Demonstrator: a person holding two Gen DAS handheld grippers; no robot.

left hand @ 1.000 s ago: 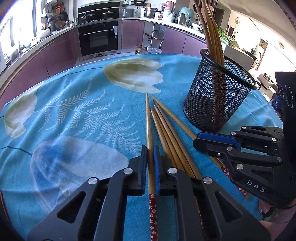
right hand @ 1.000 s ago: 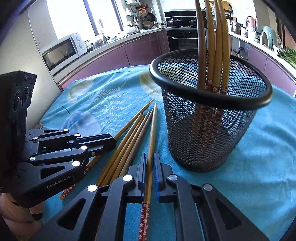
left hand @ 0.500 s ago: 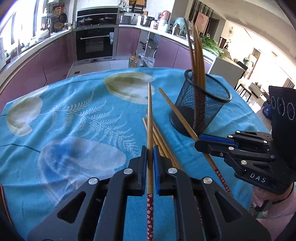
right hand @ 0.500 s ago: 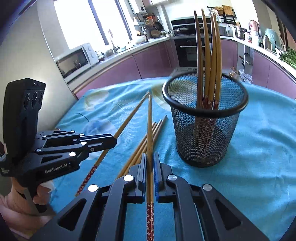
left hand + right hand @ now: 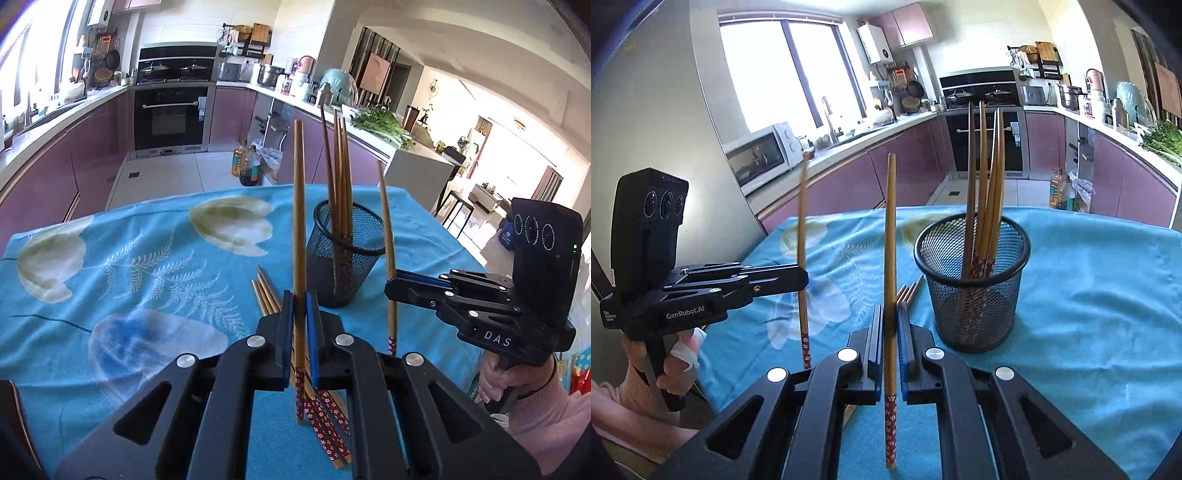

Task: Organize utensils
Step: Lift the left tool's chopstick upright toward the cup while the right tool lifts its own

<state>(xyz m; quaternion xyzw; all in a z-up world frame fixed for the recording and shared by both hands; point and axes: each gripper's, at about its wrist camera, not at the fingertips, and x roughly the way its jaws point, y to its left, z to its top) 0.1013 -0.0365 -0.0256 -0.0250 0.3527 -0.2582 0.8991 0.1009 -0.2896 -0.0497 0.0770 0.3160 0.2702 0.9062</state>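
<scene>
My left gripper [image 5: 300, 314] is shut on a wooden chopstick [image 5: 298, 229] and holds it upright above the table. My right gripper [image 5: 891, 325] is shut on another chopstick [image 5: 889, 236], also upright; it shows in the left wrist view [image 5: 387, 236]. A black mesh cup [image 5: 343, 254] stands ahead, also in the right wrist view [image 5: 975, 284], with several chopsticks upright in it. Several loose chopsticks [image 5: 266, 295] lie on the cloth below my left gripper. The right gripper [image 5: 397, 286] is to the right of the cup; the left gripper [image 5: 798, 277] is to its left.
The table has a blue floral cloth [image 5: 129, 280]. Its far edge [image 5: 221, 192] drops to the kitchen floor. Purple cabinets and an oven [image 5: 173, 114] stand beyond. The person's hands hold each gripper handle at the table's near sides.
Both grippers have risen off the cloth and tilted back, each lifting its chopstick from lying flat to upright. The cup now looks smaller and farther away.
</scene>
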